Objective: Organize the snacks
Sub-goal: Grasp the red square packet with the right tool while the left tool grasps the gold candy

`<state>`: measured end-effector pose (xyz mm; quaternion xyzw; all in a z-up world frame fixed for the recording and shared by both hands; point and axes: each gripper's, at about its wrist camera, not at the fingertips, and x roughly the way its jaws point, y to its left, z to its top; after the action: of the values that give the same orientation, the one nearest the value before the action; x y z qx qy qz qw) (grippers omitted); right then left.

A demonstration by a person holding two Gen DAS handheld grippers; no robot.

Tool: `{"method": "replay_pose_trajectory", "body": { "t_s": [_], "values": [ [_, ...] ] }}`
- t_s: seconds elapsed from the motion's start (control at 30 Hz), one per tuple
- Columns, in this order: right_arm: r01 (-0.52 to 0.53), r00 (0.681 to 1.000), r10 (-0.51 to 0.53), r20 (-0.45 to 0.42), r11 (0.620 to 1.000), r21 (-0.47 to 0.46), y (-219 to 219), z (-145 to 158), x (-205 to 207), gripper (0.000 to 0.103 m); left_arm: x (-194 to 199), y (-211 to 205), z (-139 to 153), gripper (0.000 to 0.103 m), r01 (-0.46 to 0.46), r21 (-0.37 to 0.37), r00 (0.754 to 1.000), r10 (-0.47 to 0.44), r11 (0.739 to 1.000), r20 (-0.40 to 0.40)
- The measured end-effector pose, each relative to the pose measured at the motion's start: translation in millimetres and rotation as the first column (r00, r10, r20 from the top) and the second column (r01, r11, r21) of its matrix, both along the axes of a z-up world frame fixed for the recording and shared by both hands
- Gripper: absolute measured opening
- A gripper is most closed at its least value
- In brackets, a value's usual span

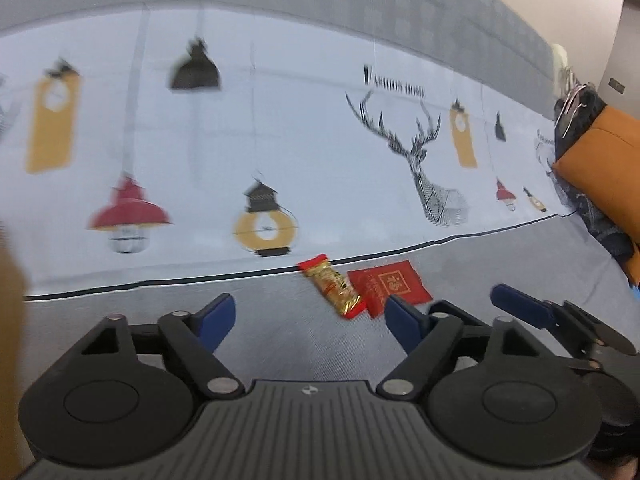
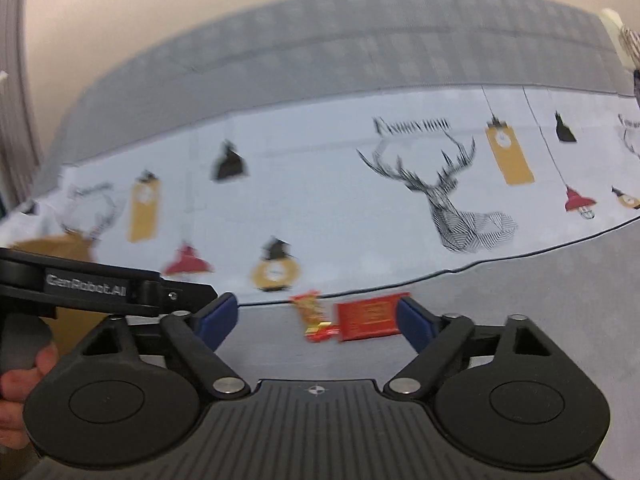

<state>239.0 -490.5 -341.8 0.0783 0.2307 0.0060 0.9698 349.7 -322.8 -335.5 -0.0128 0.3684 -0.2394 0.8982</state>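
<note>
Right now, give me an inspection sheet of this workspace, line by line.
Surface: grey fabric in front, and behind it a pale cloth printed with lamps and a deer.
Job's things: gold snack and red packet lie side by side on the grey fabric, near the cloth's edge.
Clutter: brown shape at the left, too blurred to name.
Grippers: left gripper open, empty; right gripper open, empty; both short of the snacks.
Cables: nothing seen.
Surroundings: orange cushion and dark items at the right; grey checked backing behind.
</note>
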Motion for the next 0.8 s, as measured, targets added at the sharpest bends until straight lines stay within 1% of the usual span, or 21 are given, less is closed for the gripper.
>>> {"method": "replay_pose_trajectory", "body": {
  "t_s": [0.07,0.13,0.17,0.23,0.27,0.3,0.33,0.37,0.4,0.43,0.47,0.5,0.57,0.6,0.67,0.7,0.73,0.8],
  "values": [
    [0.006,1.0,-0.007,-0.027,1.0,-0.016,-11,-19,25,0.084,20,-18,-16,0.078,0.018,0.004,1.0,-0.018,1.0,-0.013],
    [0.007,0.999,-0.008,-0.051,1.0,-0.016,-18,-33,42,0.084,36,-32,-31,0.075,0.02,-0.002,0.999,-0.02,1.0,-0.031],
    [-0.007,0.997,0.006,-0.079,1.0,-0.013,-21,-41,52,0.084,45,-38,-40,0.068,0.023,-0.014,0.998,-0.024,1.0,-0.05],
    [-0.021,0.99,0.016,-0.142,0.999,-0.033,-23,-55,67,0.086,59,-48,-56,0.067,0.028,-0.013,0.996,-0.029,1.0,-0.087],
    [-0.039,0.986,0.03,-0.167,0.998,-0.049,-23,-63,73,0.086,60,-52,-60,0.066,0.032,-0.01,0.999,-0.032,0.999,-0.038],
    [-0.065,0.984,0.054,-0.172,0.996,-0.063,-22,-67,75,0.093,59,-57,-61,0.066,0.049,0.021,0.999,-0.049,0.999,-0.003],
    [-0.098,0.98,0.083,-0.18,0.992,-0.077,-18,-66,78,0.099,57,-64,-62,0.06,0.068,0.074,0.997,-0.071,0.995,0.037],
    [-0.119,0.975,0.093,-0.202,0.985,-0.123,-13,-67,81,0.099,53,-69,-65,0.052,0.069,0.124,0.994,-0.079,0.99,0.078],
    [-0.131,0.973,0.093,-0.213,0.976,-0.174,-7,-69,82,0.098,51,-71,-66,0.048,0.065,0.148,0.992,-0.08,0.987,0.099],
    [-0.136,0.973,0.098,-0.208,0.974,-0.18,-5,-69,83,0.094,49,-71,-67,0.036,0.057,0.163,0.991,-0.076,0.985,0.112],
    [-0.126,0.977,0.091,-0.194,0.976,-0.178,-6,-68,84,0.085,49,-69,-67,0.027,0.05,0.167,0.991,-0.069,0.985,0.112],
    [-0.104,0.981,0.07,-0.181,0.977,-0.186,-8,-67,84,0.068,49,-65,-66,0.024,0.046,0.158,0.993,-0.062,0.986,0.098],
    [-0.101,0.981,0.07,-0.182,0.98,-0.17,-10,-68,85,0.068,51,-56,-64,0.022,0.039,0.133,0.997,-0.047,0.99,0.057],
    [-0.101,0.981,0.067,-0.182,0.978,-0.182,-9,-68,85,0.067,50,-51,-61,0.022,0.032,0.133,0.998,-0.038,0.991,0.042],
    [-0.102,0.981,0.066,-0.18,0.974,-0.2,-5,-68,82,0.06,45,-44,-57,0.022,0.026,0.148,0.999,-0.029,0.989,0.017],
    [-0.093,0.982,0.058,-0.179,0.977,-0.193,-4,-67,79,0.055,43,-39,-55,0.022,0.022,0.148,1.0,-0.023,0.989,0.0],
    [-0.079,0.983,0.046,-0.176,0.98,-0.185,-6,-65,78,0.047,41,-32,-52,0.022,0.018,0.134,0.999,-0.014,0.991,-0.03],
    [-0.071,0.982,0.042,-0.183,0.985,-0.157,-8,-61,71,0.046,32,-17,-45,0.022,0.008,0.114,0.997,0.0,0.993,-0.074]
  ]
}}
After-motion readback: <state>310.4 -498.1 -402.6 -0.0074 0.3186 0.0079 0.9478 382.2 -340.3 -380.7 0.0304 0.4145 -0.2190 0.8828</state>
